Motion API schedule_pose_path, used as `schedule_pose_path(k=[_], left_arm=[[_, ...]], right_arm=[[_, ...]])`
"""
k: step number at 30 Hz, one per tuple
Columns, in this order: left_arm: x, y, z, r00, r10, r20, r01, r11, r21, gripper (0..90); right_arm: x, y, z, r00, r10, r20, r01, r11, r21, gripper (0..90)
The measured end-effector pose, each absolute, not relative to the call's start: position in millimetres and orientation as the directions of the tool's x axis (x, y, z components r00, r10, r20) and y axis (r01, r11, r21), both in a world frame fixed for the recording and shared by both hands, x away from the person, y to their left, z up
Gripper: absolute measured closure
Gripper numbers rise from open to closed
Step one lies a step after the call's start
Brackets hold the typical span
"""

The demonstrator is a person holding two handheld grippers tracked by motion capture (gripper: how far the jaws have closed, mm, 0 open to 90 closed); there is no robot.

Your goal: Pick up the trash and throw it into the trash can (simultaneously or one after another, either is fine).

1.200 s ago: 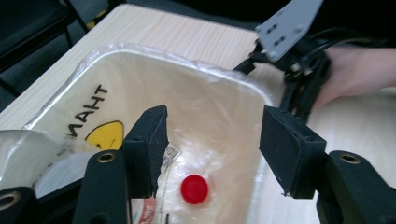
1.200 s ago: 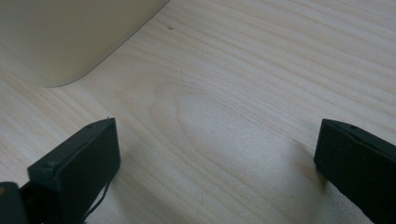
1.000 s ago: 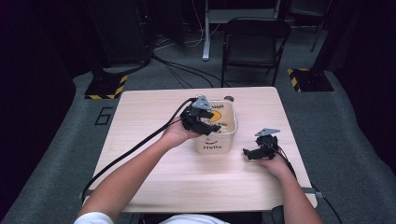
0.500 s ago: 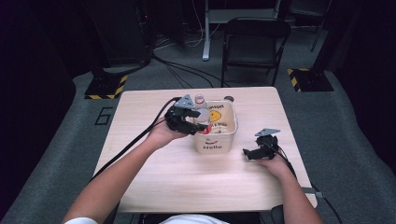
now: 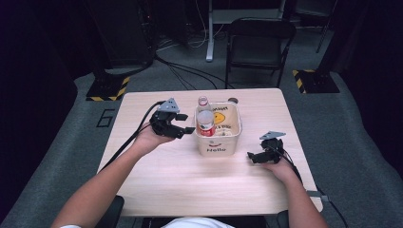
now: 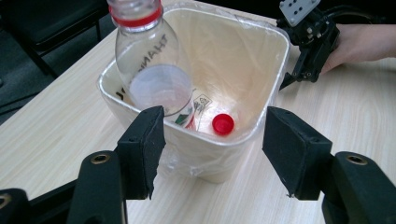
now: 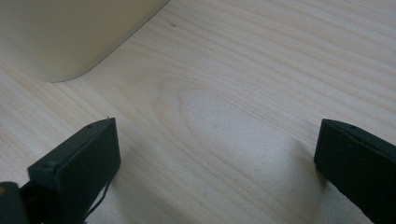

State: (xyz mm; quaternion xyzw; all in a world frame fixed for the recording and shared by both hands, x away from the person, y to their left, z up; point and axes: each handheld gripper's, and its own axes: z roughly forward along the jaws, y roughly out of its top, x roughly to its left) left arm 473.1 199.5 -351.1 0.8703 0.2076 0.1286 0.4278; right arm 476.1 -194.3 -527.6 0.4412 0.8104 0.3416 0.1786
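Right now the left gripper point(image 5: 183, 130) hangs just left of a cream bin point(image 5: 217, 145) in the middle of the table point(image 5: 190, 185), its jaws spread apart and holding nothing. From the left gripper view, those jaws frame the near rim of the bin point(image 6: 196, 140).

Inside the bin, a clear plastic bottle point(image 6: 154, 70) with a red neck ring leans against the wall nearest that gripper, neck up and uncapped. A red cap point(image 6: 223, 123) lies loose on the bin's floor, apart from the bottle. From above, the bottle point(image 5: 205, 122) shows at the bin's left side.

On the bin's right, well apart from it, the right gripper point(image 5: 256, 156) rests low over bare wood, jaws wide and empty; the right gripper view catches a corner of the bin point(image 7: 70, 37) ahead.

My reading is that the dropping-in is done: bottle and cap are both in the bin, and little seems left but to draw the hands away.

Compared with a second ago, the left gripper has pulled back from over the bin to its left side, while the right gripper has hardly moved.
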Motion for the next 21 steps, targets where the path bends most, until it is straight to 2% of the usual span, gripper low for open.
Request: schedule_pose_path(k=[9,15,21], left_arm=[[461,216,-364,0.87,0.489,0.065,0.254,-0.556,0.791,37.5],[452,230,-377,0.869,0.492,0.053,0.258,-0.542,0.799,36.5],[450,247,-399,0.854,0.52,0.008,0.306,-0.515,0.801,36.0]], right_arm=[[478,-194,-528,-0.553,0.833,0.007,0.589,0.386,0.71,0.0],[478,-193,-528,-0.554,0.833,0.005,0.588,0.387,0.711,0.0],[479,-193,-528,-0.552,0.834,0.002,0.585,0.386,0.713,0.0]])
